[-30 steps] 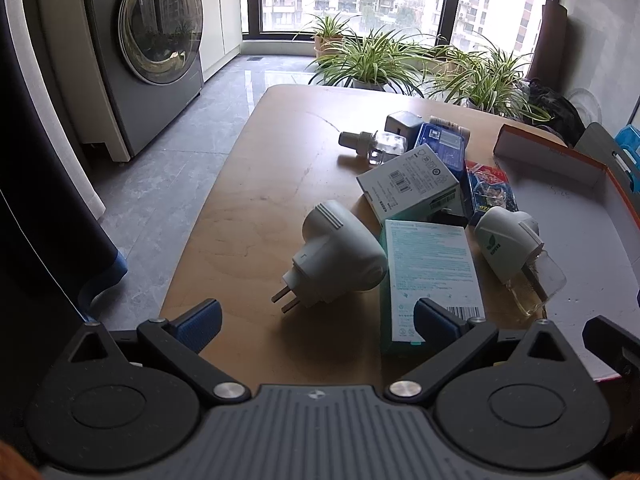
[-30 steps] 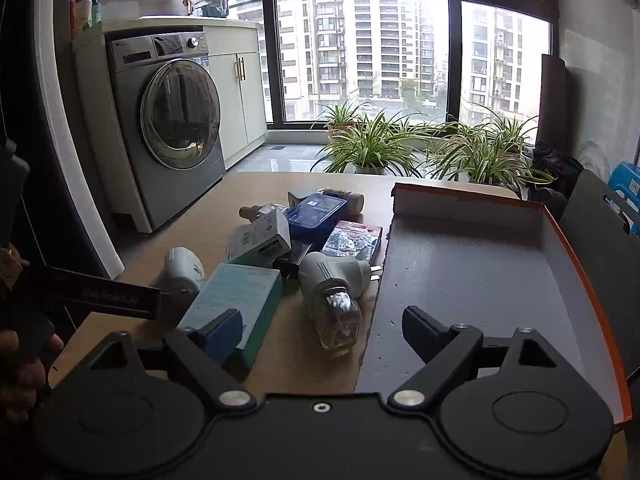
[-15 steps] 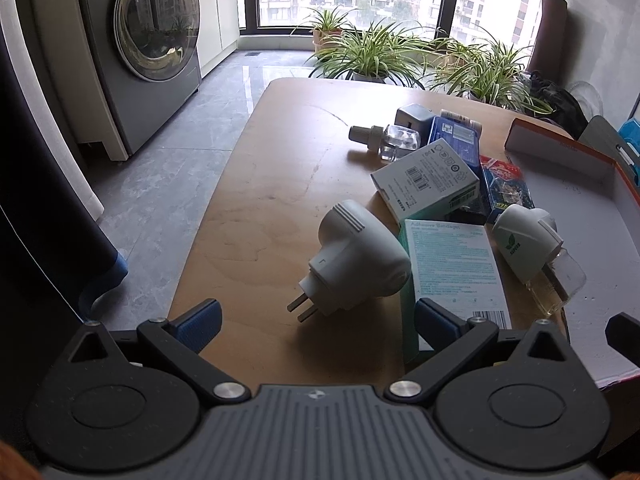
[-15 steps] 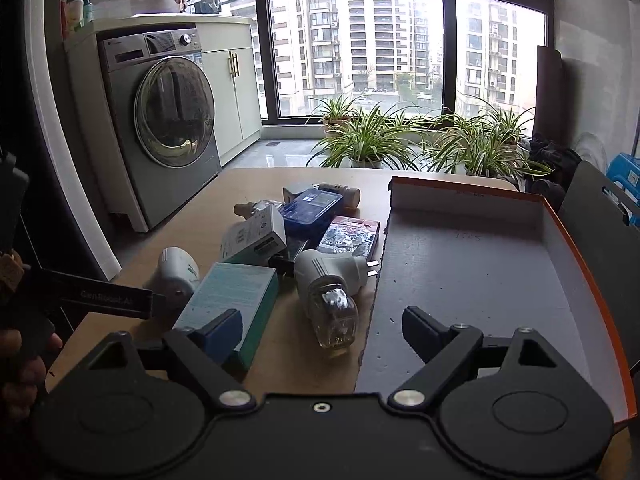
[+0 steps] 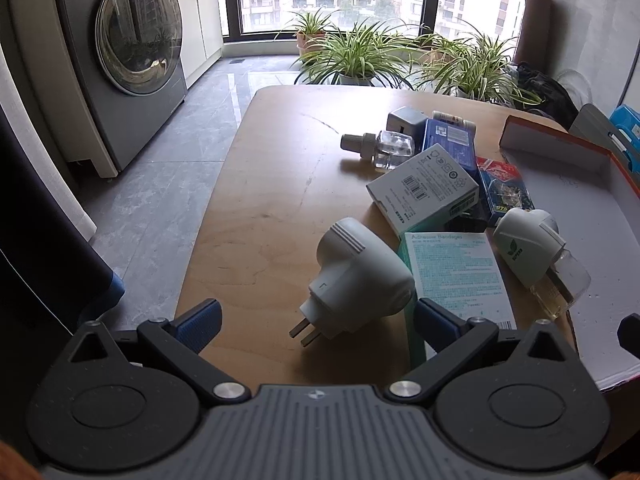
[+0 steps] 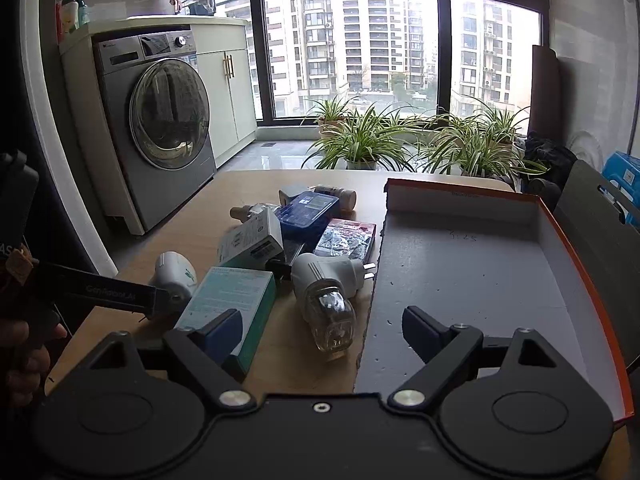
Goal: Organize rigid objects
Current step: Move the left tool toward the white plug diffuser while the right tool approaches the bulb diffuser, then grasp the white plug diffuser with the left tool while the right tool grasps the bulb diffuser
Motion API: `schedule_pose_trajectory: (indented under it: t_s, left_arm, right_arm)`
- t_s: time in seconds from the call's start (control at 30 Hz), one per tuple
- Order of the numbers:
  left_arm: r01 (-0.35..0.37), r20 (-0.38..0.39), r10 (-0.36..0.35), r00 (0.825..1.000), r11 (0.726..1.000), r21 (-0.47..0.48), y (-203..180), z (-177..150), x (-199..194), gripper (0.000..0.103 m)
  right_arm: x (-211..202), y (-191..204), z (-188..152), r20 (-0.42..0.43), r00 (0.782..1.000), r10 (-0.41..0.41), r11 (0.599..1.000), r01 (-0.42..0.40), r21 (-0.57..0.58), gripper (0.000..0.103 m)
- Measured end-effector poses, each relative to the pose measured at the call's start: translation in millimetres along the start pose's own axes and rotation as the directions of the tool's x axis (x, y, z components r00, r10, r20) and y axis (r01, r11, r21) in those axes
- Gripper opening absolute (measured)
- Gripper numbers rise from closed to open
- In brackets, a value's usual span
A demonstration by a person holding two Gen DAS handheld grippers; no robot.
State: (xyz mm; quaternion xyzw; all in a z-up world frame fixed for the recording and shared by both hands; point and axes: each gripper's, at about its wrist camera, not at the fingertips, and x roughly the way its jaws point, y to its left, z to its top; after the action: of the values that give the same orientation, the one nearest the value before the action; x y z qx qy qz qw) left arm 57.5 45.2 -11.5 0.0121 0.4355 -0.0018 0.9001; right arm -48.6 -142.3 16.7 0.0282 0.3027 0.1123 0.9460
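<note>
Lettering reads "Adhesive Bandages" on the teal-edged bandage box (image 5: 456,276), lying flat on the wooden table (image 5: 256,200) just beside the white plug-in vaporizer (image 5: 356,280), whose two prongs point toward the camera; a second plug-in vaporizer (image 5: 528,248) with a green leaf logo and a clear bottle rests at the edge of the orange-rimmed tray (image 5: 580,200); behind them sit a white barcoded carton (image 5: 424,188), a blue plastic case (image 5: 448,132), a red-and-blue blister pack (image 5: 504,188) and a clear refill bottle (image 5: 380,144); the left gripper (image 5: 316,320) hangs low with jaws spread wide, the white vaporizer lying between its blue-padded fingertips (image 5: 200,318), untouched as far as can be seen; the right wrist view alone shows the tray's grey floor (image 6: 480,272) with handwritten "3:25", the left tool's handle (image 6: 100,292) with partly legible white print, and a bottle-fronted vaporizer (image 6: 324,288) ahead of the right gripper (image 6: 320,332), likewise spread wide and holding nothing; a front-loading washing machine (image 6: 160,136), spider plants (image 6: 360,140) and tall windows onto apartment towers fill the room beyond a grey tiled floor (image 5: 152,200)
</note>
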Motion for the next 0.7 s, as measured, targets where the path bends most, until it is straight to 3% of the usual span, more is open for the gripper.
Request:
schedule_pose_trajectory:
  t_s: [0.33,0.7]
  left_arm:
    - [0.036,0.005,-0.036,0.999,0.999,0.014,7.4,0.3,10.0,0.103]
    - [0.093,0.007,-0.094,0.996,0.989,0.119,6.2,9.2,39.1,0.103]
  right_arm:
    - [-0.1,1.5,0.0,-0.002,1.0,-0.003,1.0,0.003,-0.006,0.102]
    - [1.2,2.4,2.0,-0.008,1.0,-0.027,1.0,0.027,0.002,0.102]
